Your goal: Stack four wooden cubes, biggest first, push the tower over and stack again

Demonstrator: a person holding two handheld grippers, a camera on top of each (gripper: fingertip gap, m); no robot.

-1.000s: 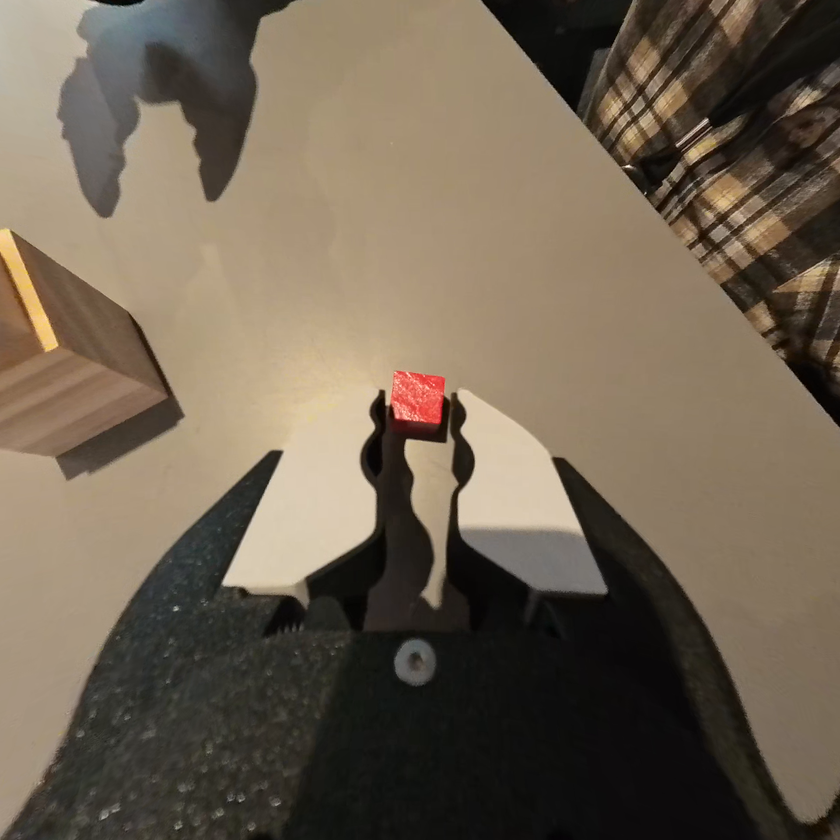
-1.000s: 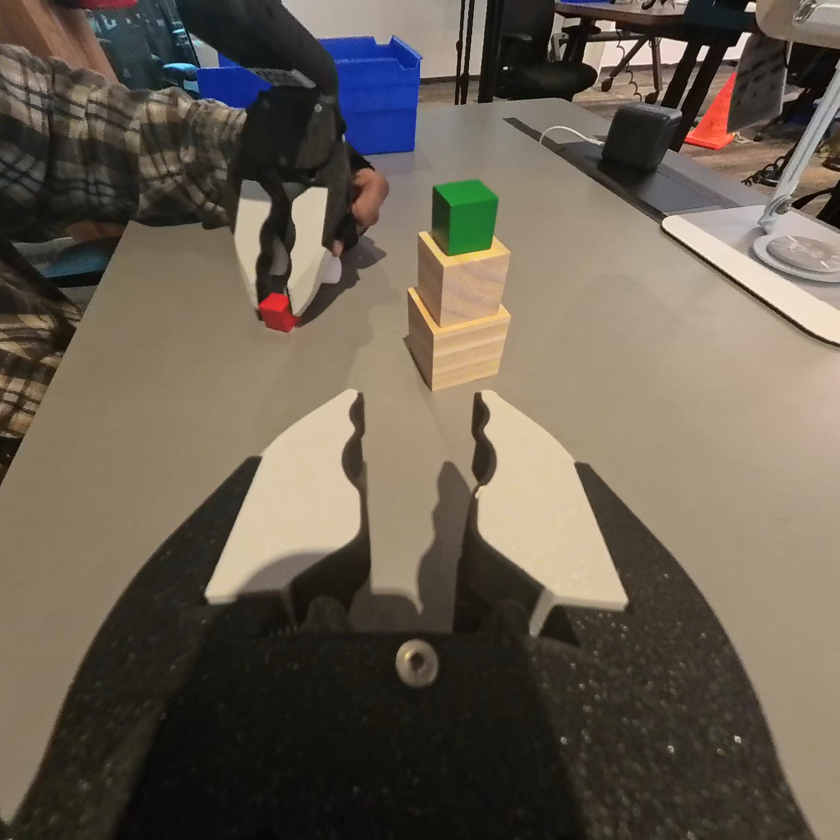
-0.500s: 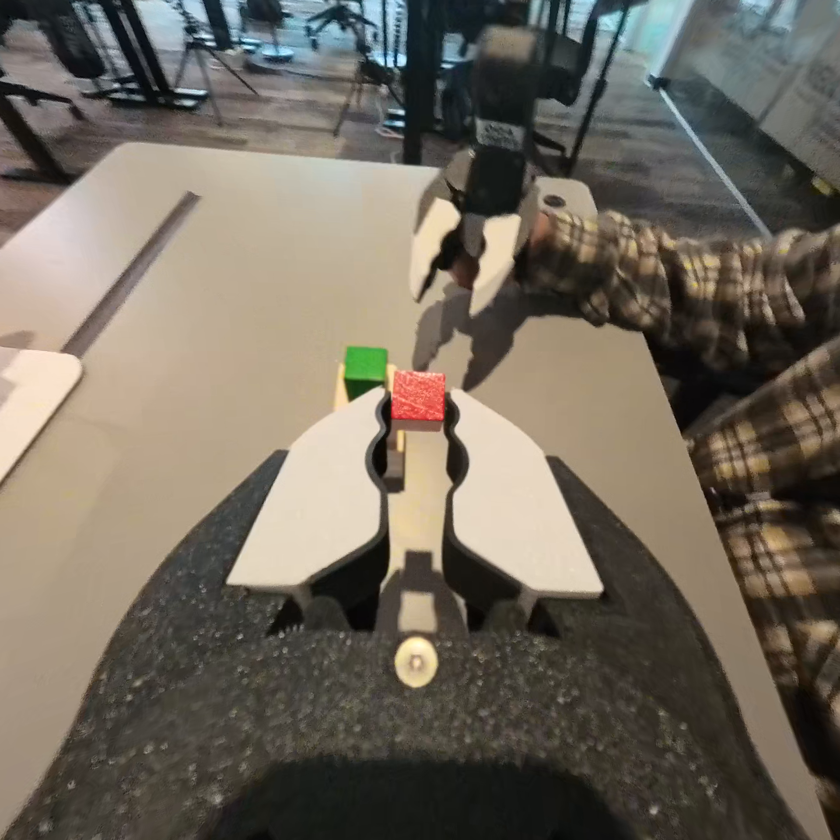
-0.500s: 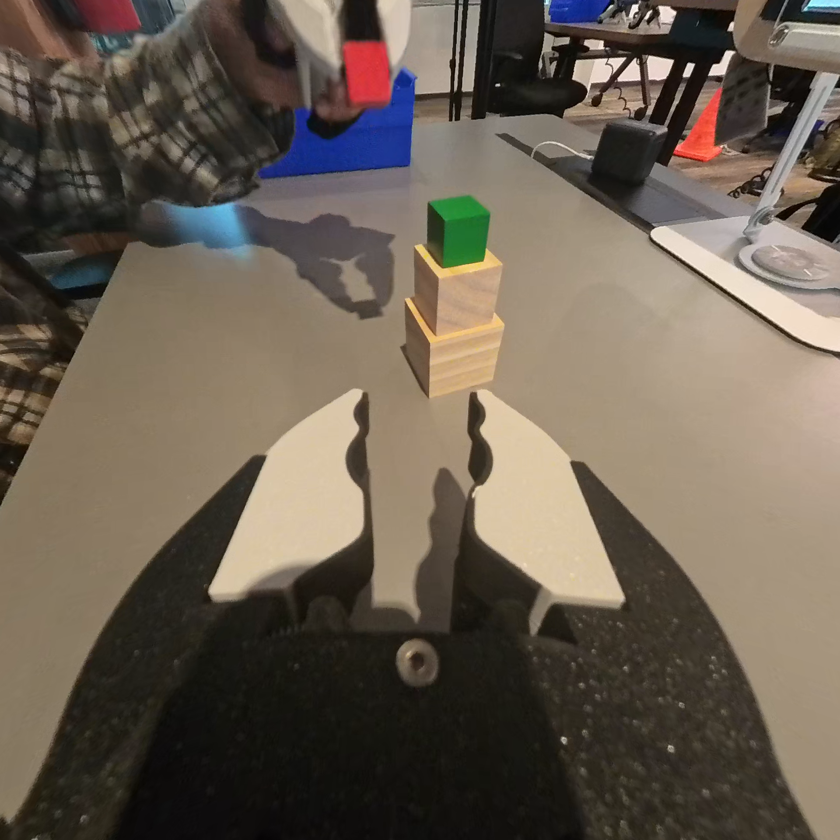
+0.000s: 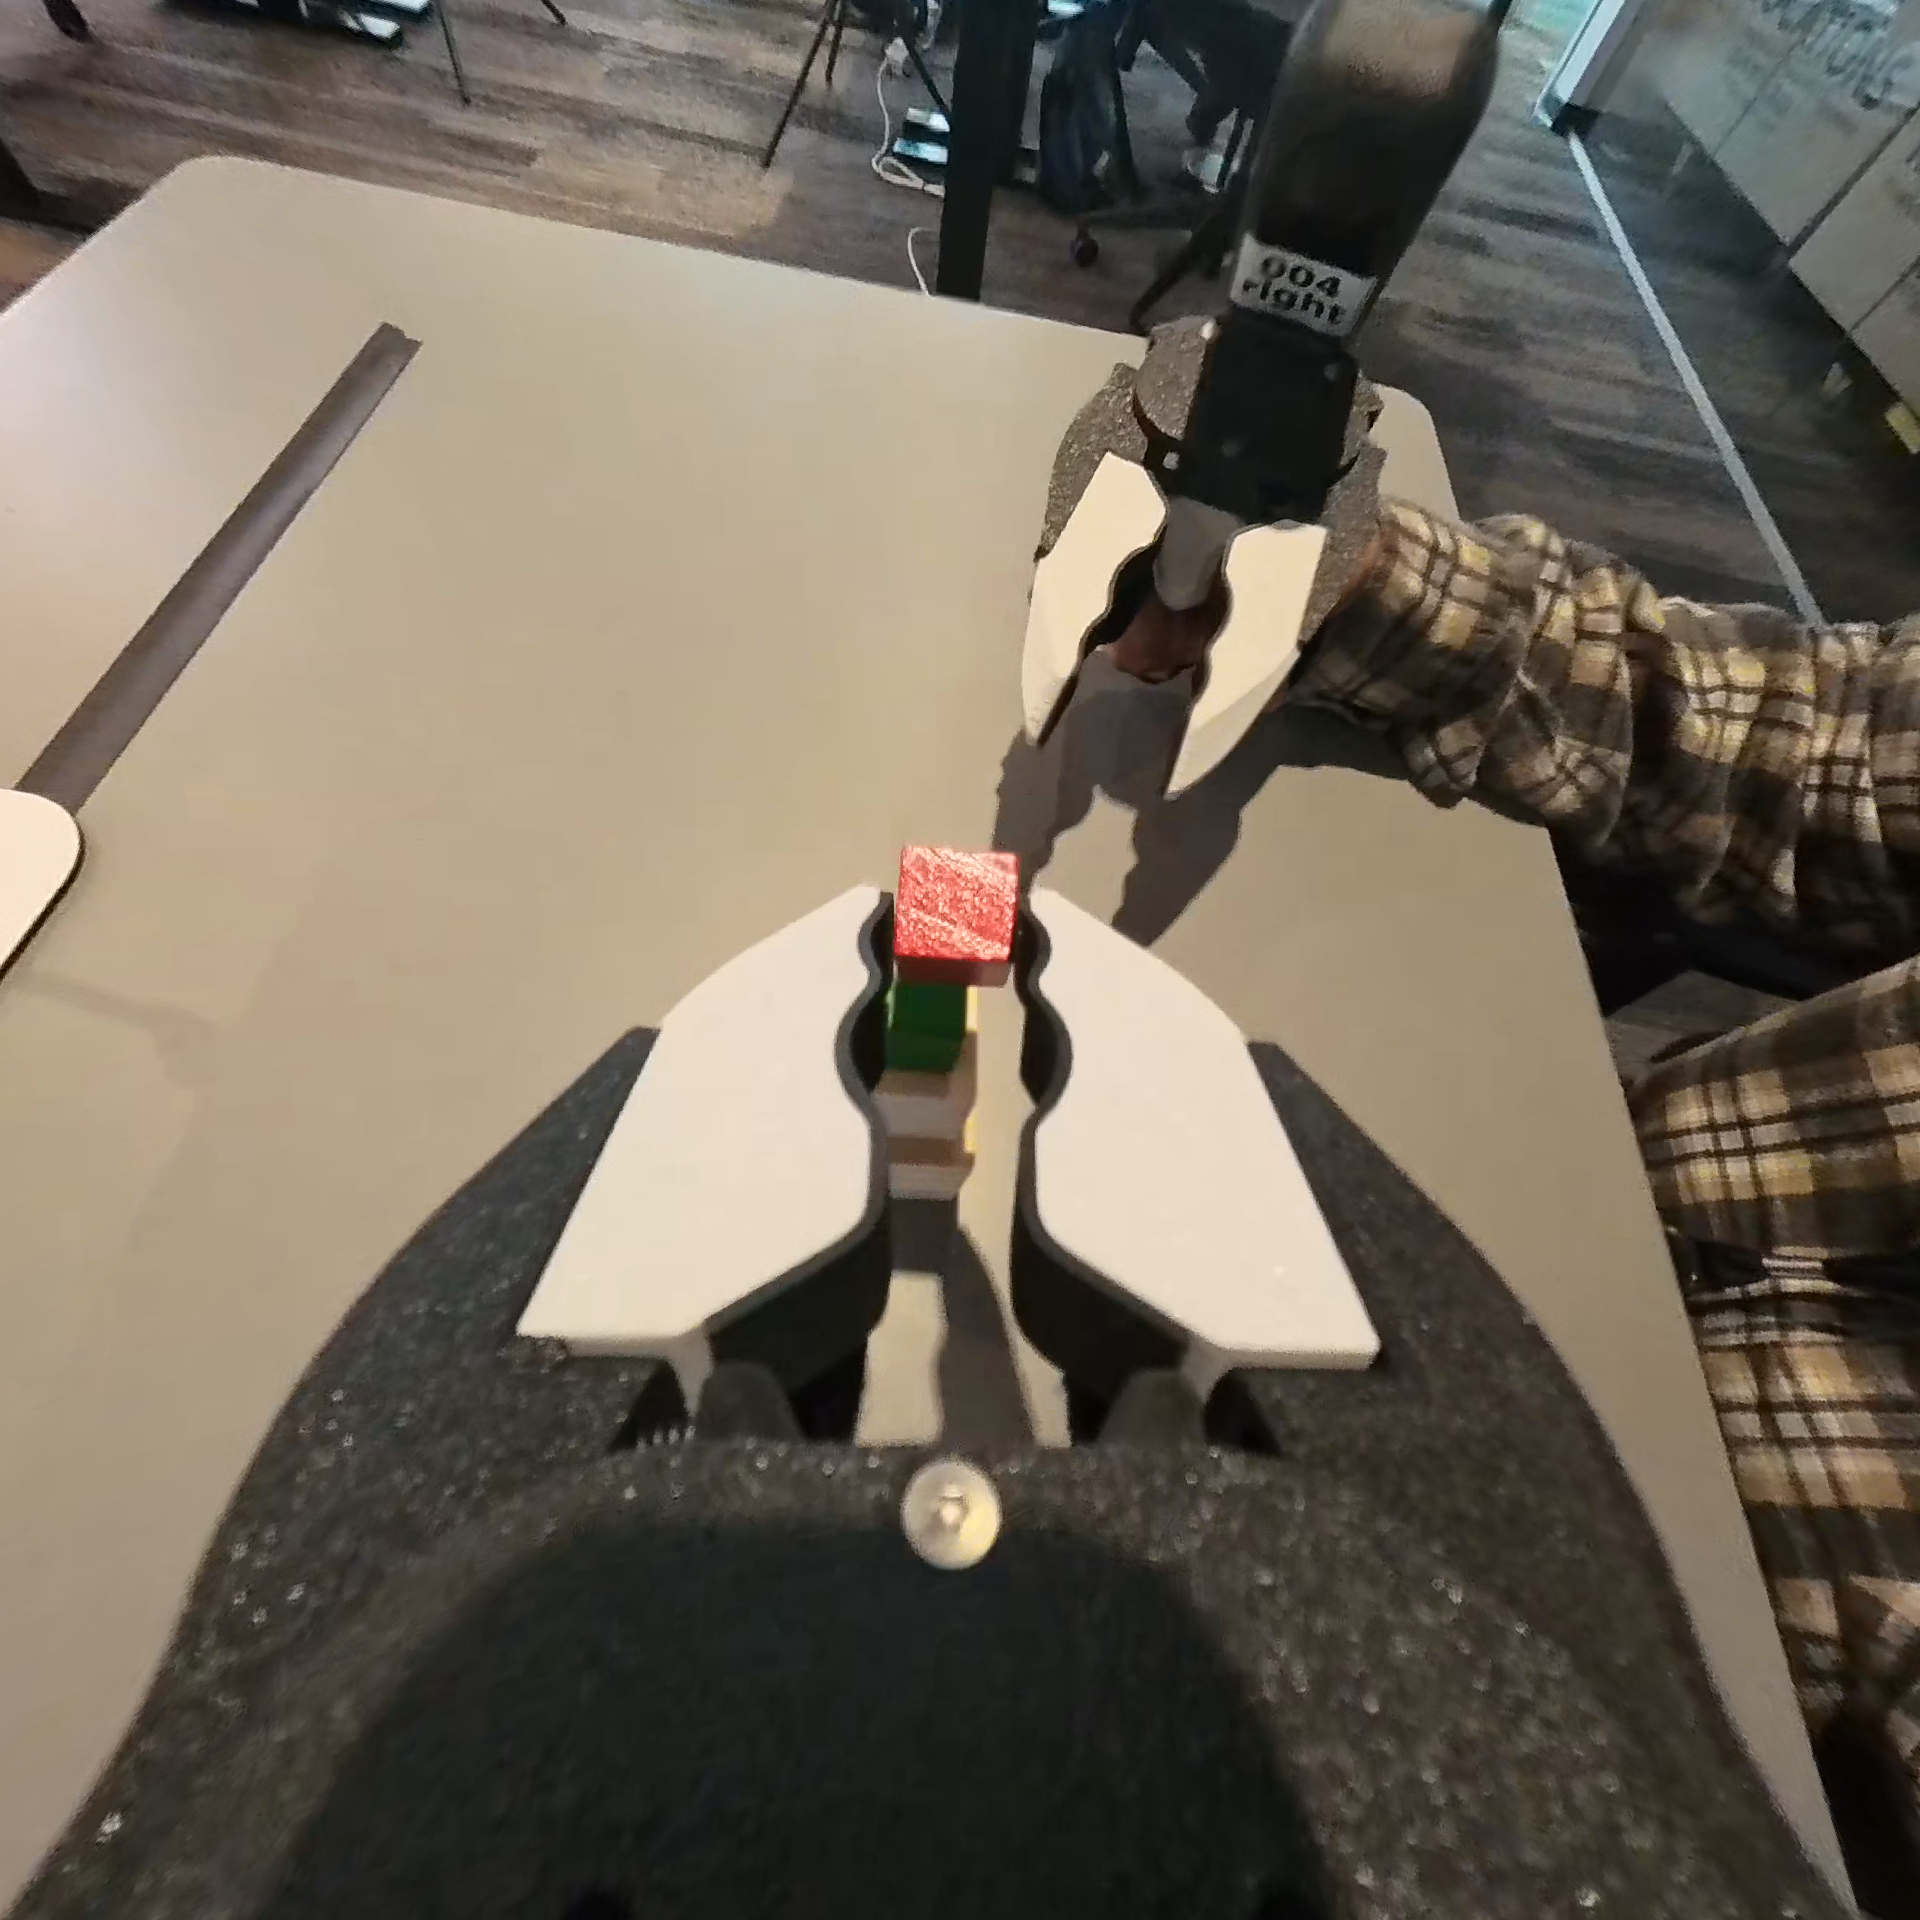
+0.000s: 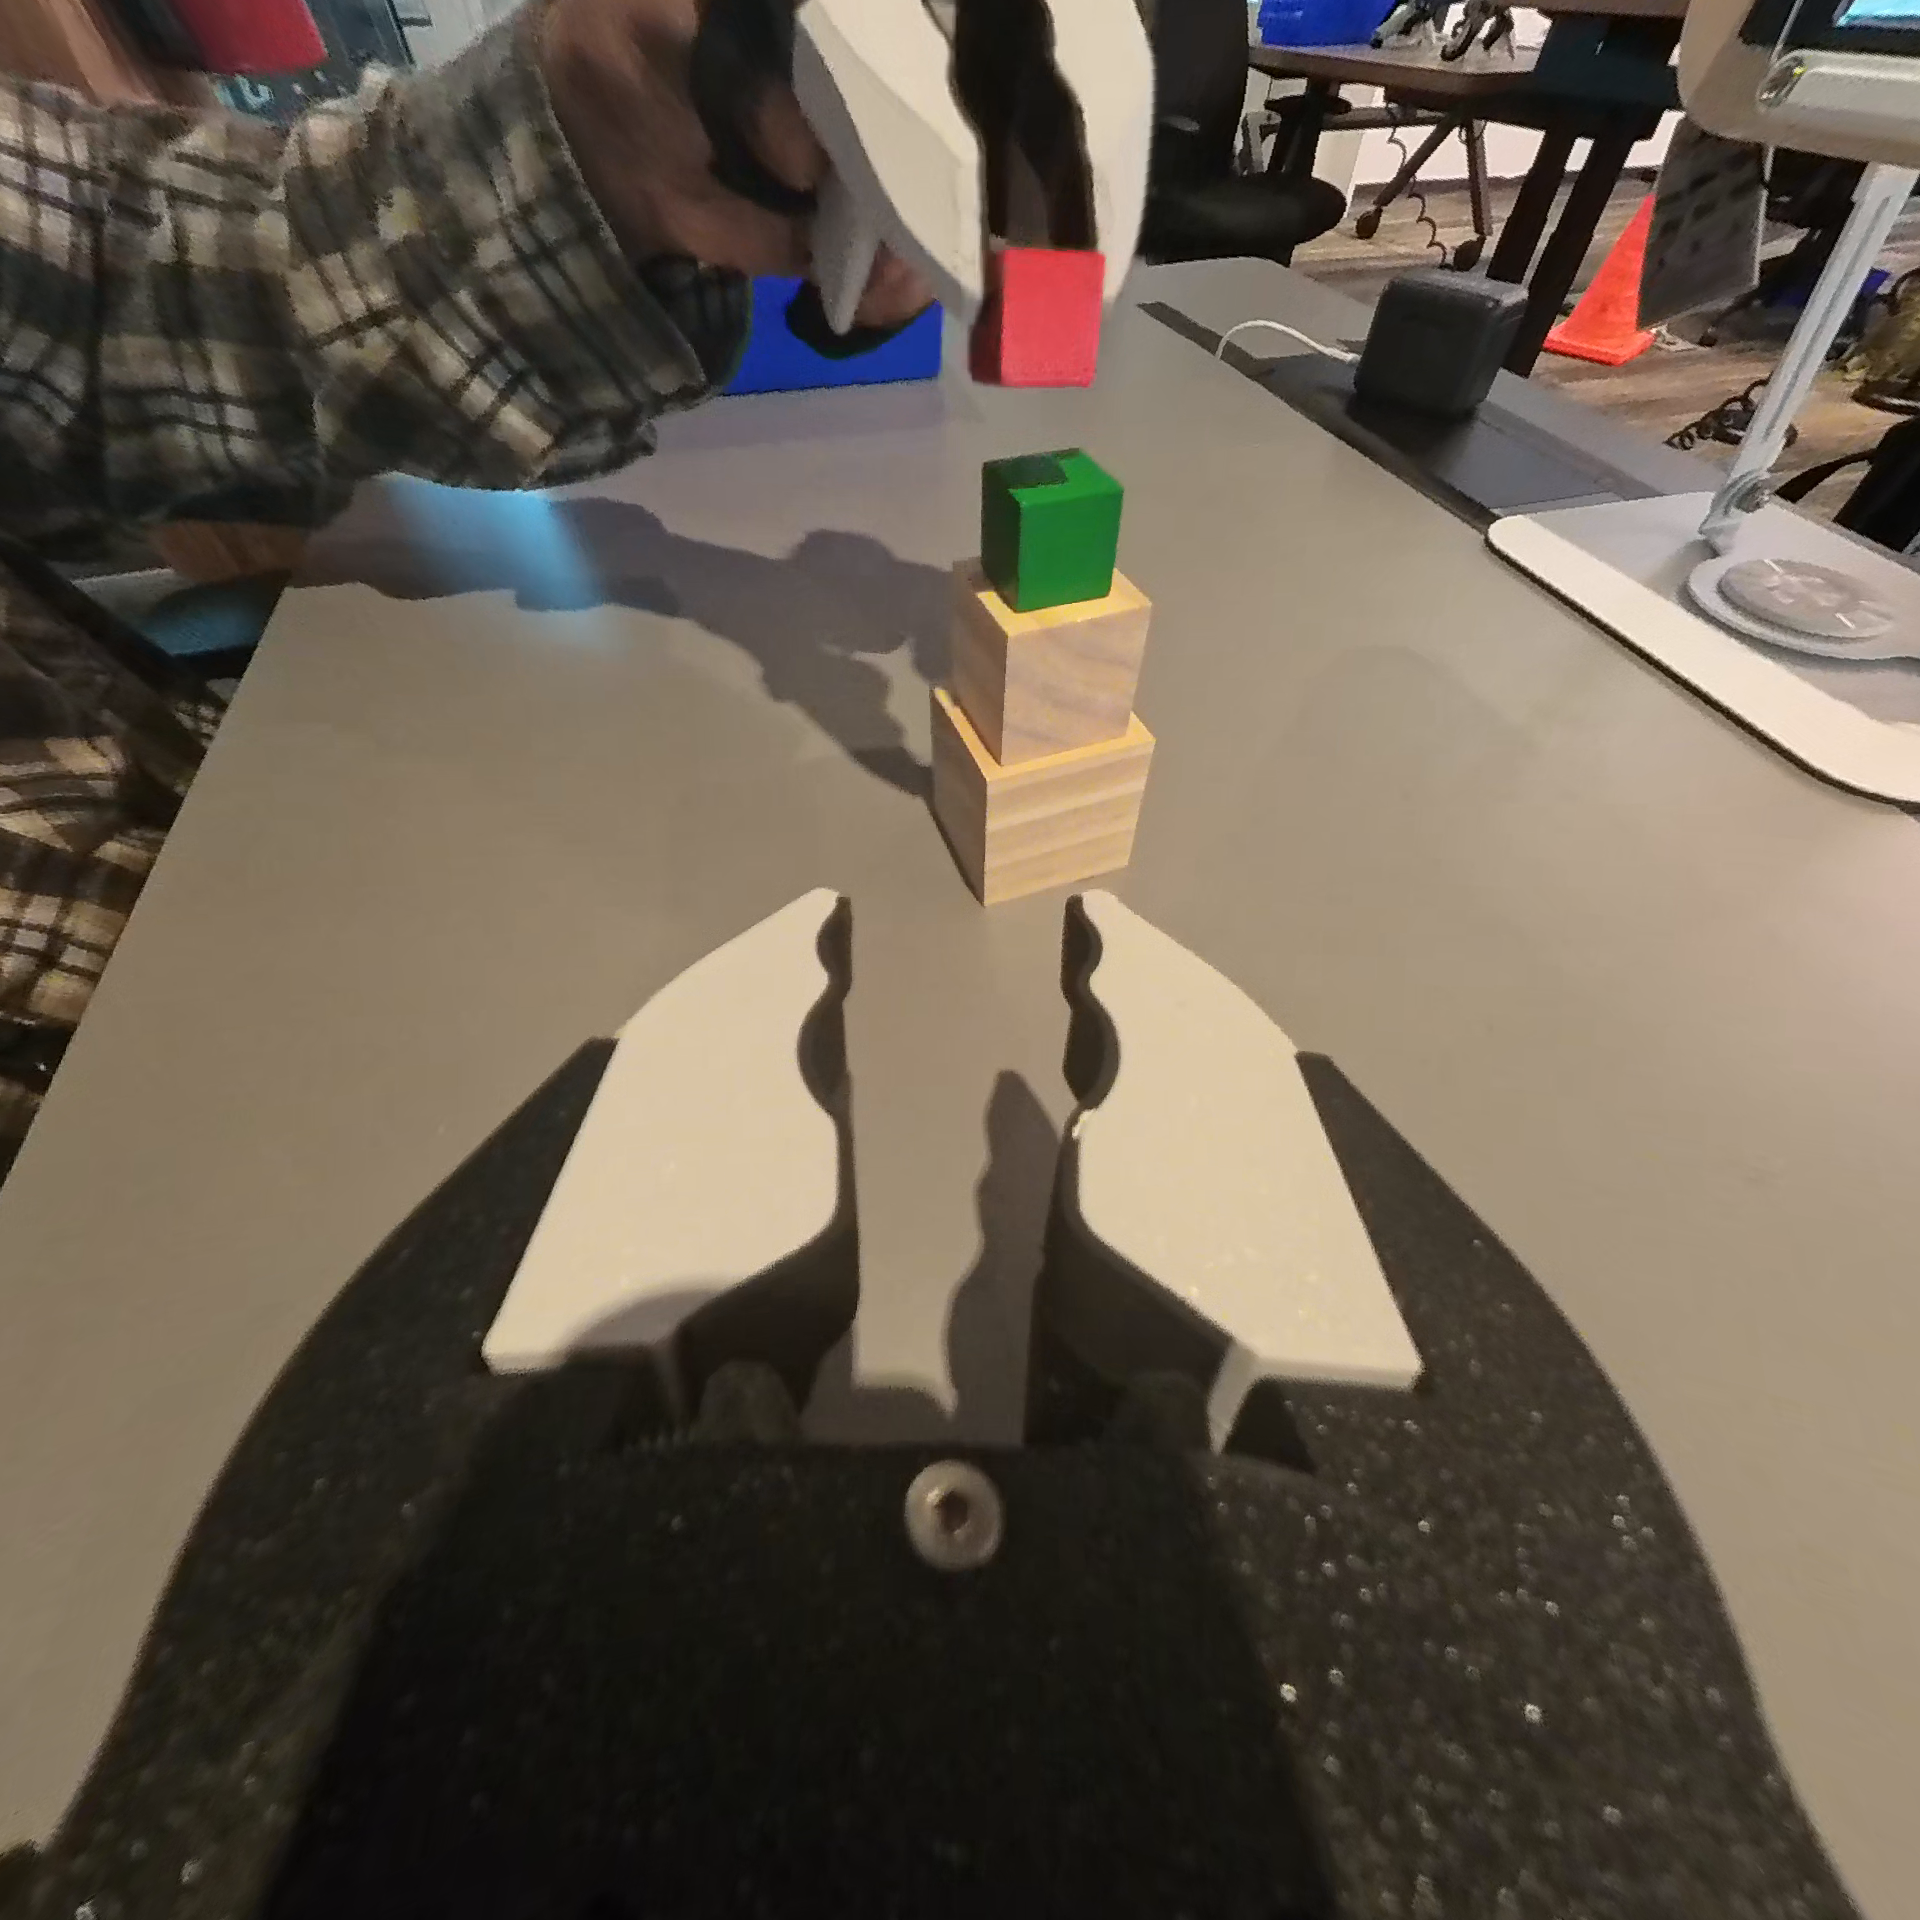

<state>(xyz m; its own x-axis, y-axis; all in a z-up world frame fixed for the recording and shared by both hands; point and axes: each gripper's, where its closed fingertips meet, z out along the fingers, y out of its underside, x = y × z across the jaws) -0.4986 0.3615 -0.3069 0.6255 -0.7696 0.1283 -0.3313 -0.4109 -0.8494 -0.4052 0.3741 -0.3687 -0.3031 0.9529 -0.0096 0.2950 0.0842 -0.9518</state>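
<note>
A tower stands mid-table: a large pale wooden cube (image 6: 1042,810), a smaller wooden cube (image 6: 1051,667) on it, and a green cube (image 6: 1051,530) on top. My left gripper (image 5: 954,920) is shut on a small red cube (image 5: 954,902) and holds it in the air just above the green cube (image 5: 920,1023). From the right wrist view the red cube (image 6: 1039,317) hangs a short way over the tower, apart from it. My right gripper (image 6: 956,909) is open and empty, low over the table in front of the tower; it also shows in the left wrist view (image 5: 1122,732).
The grey table (image 6: 1455,935) has a dark cable slot (image 5: 208,582) along one side. A white lamp base (image 6: 1787,613), a dark box (image 6: 1439,332) and a blue bin (image 6: 831,343) sit at the far edges. Plaid sleeves (image 5: 1621,707) reach in over the near edge. My hands' fingertips stand some 12 centimetres from each other.
My left gripper lifted the red cube off the table, swung it across and now holds it right above the green cube. My right gripper has stayed open in front of the tower.
</note>
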